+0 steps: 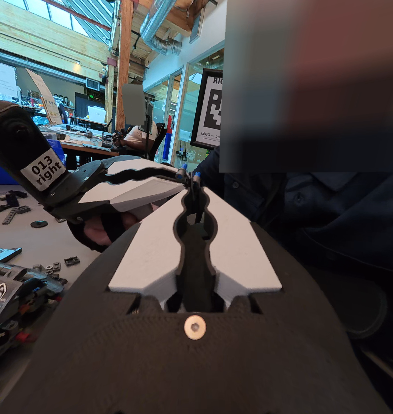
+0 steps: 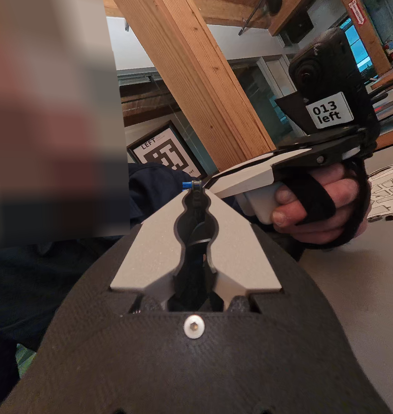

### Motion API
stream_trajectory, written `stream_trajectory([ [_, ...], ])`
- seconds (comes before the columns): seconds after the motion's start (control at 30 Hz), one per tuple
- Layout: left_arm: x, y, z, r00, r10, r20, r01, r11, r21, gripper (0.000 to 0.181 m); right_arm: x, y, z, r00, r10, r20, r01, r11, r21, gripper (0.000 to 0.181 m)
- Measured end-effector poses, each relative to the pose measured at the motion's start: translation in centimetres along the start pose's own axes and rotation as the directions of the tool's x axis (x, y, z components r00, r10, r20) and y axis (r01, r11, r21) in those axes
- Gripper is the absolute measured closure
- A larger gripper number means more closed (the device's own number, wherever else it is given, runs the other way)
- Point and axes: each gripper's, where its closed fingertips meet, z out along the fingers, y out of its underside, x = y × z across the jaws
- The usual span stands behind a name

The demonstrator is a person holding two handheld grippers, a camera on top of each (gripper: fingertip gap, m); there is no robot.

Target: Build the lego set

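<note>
Both grippers are raised above the table and meet tip to tip in front of a person's dark jacket. My left gripper (image 1: pixel 193 190) is shut on a thin dark Lego piece (image 1: pixel 193 195). My right gripper (image 1: pixel 186 179) comes in from the left, shut on the same small assembly, whose blue pins (image 1: pixel 183 167) stick out above the tips. In the right wrist view my right gripper (image 2: pixel 196 190) is shut on the dark piece (image 2: pixel 197 195), with a blue pin (image 2: pixel 186 185) at its top left. The left gripper (image 2: pixel 208 180) touches it from the right.
A partly built dark grey Lego model (image 1: pixel 14 291) lies at the lower left on the white table (image 1: pixel 45 242), with several loose dark parts (image 1: pixel 16 208) and a black round piece (image 1: pixel 39 223) behind it. A printed sheet (image 2: pixel 385 192) lies on the right. The person's jacket (image 1: pixel 314 224) is close behind the tips. My two grippers' fingertips are within a few centimetres of each other.
</note>
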Motion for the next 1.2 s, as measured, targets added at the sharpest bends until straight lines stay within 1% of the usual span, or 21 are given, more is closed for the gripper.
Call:
stream_trajectory([
  [0.17,0.1,0.1,0.2,1.0,0.009,0.003,-0.009,1.0,-0.015,0.176,0.1,0.0,-0.1,1.0,-0.003,0.01,0.003,1.0,0.008,0.177],
  [0.27,0.6,0.2,0.2,0.999,-0.012,-0.033,0.011,1.0,-0.025,0.176,-0.1,0.1,0.0,1.0,-0.014,0.014,0.014,1.0,-0.004,0.176],
  [0.37,0.7,0.3,0.3,0.999,-0.019,-0.041,0.018,0.999,-0.028,0.176,-0.2,0.2,-0.1,0.999,-0.03,0.01,0.031,0.999,-0.013,0.176],
  [0.63,-0.2,0.1,-0.2,1.0,-0.02,0.021,0.021,0.999,-0.033,0.176,0.4,-0.4,-0.7,0.997,-0.057,-0.052,0.057,0.998,-0.001,0.177],
  [0.87,-1.8,-0.1,-1.1,0.99,0.011,0.138,-0.005,0.999,-0.039,0.176,1.0,-1.4,-1.7,0.975,-0.147,-0.169,0.151,0.988,0.009,0.177],
  [1.0,-2.7,-0.3,-1.7,0.982,0.002,0.191,0.003,1.0,-0.027,0.177,1.6,-1.9,-2.3,0.951,-0.192,-0.242,0.2,0.98,0.011,0.176],
  [1.1,-3.5,-0.4,-2.2,0.969,0.015,0.249,-0.009,1.0,-0.028,0.176,2.1,-2.3,-2.7,0.924,-0.229,-0.306,0.243,0.97,0.006,0.176],
  [1.2,-4.3,-0.5,-2.7,0.957,0.007,0.29,-0.002,1.0,-0.02,0.176,2.6,-2.6,-3.2,0.88,-0.284,-0.38,0.299,0.954,-0.02,0.176],
])
